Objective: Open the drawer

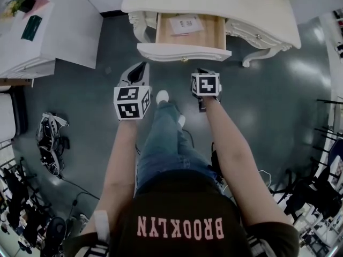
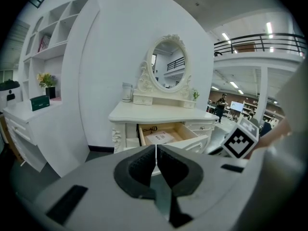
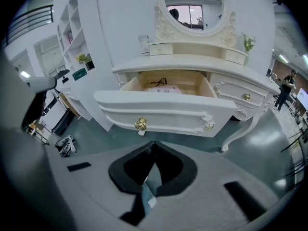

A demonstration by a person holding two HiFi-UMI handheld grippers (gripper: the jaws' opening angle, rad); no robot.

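The cream dressing table (image 1: 214, 1) stands ahead with its middle drawer (image 1: 188, 32) pulled out, a sheet of paper (image 1: 185, 23) lying inside. The drawer front (image 3: 159, 110) carries a gold knob (image 3: 140, 124). My right gripper (image 1: 202, 70) hangs just in front of the drawer front, apart from it, its jaws shut on nothing (image 3: 154, 146). The left gripper (image 1: 140, 66) is to the left of it, below the drawer's left corner, also shut and empty (image 2: 155, 150). The open drawer (image 2: 166, 134) shows in the left gripper view too.
An oval mirror (image 2: 168, 64) tops the table. A white shelf unit (image 1: 32, 31) stands at the left. Cables and gear (image 1: 51, 143) lie on the floor at the left. The person's shoe (image 1: 162, 96) is between the grippers. A curved table leg (image 1: 262, 55) stands at the right.
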